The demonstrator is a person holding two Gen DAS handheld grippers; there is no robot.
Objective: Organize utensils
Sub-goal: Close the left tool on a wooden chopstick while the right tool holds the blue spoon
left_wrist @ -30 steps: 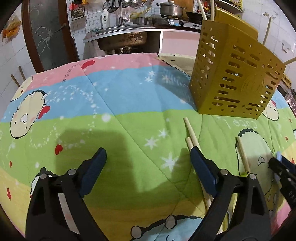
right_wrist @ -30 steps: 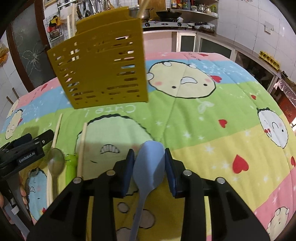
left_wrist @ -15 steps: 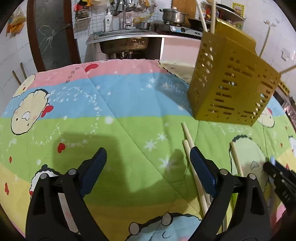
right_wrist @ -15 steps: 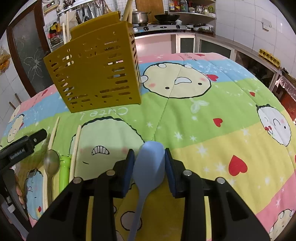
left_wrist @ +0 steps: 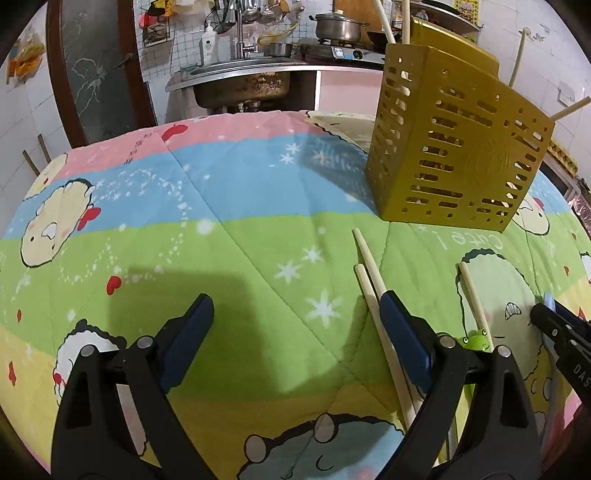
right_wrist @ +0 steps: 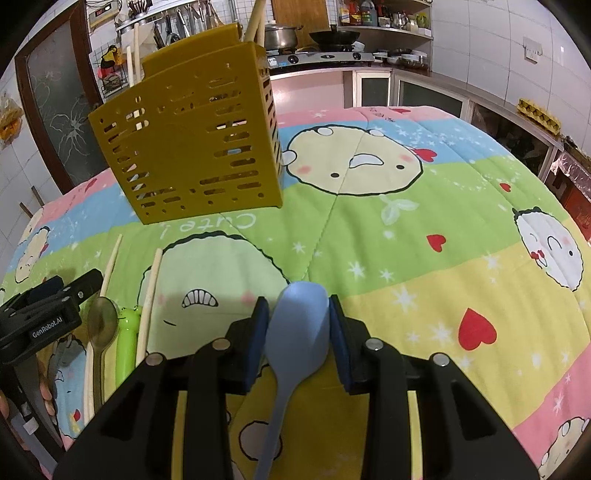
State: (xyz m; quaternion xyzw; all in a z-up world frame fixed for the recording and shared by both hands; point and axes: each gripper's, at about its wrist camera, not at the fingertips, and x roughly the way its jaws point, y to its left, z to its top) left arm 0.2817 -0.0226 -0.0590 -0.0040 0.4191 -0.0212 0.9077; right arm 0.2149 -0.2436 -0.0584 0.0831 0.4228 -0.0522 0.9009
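My right gripper (right_wrist: 297,325) is shut on a light blue spoon (right_wrist: 295,332), bowl forward, held above the quilt. A yellow slotted utensil holder (right_wrist: 192,147) stands ahead and to the left, with chopsticks sticking out of its top; it also shows in the left wrist view (left_wrist: 454,147). My left gripper (left_wrist: 295,325) is open and empty over the quilt. Loose chopsticks (left_wrist: 373,291) lie under its right finger. Another chopstick (right_wrist: 149,302), a metal spoon (right_wrist: 99,328) and a green frog-handled utensil (right_wrist: 127,339) lie left of my right gripper.
A cartoon-print quilt (right_wrist: 406,229) covers the table. Behind it are a sink (left_wrist: 240,81), a stove with a pot (left_wrist: 338,27) and kitchen cabinets (right_wrist: 424,96). The left gripper shows at the left edge of the right wrist view (right_wrist: 44,317).
Both grippers have risen and drawn back a little, so the holder looks farther away. The blue spoon stays clamped in the right gripper. The left gripper stays open.
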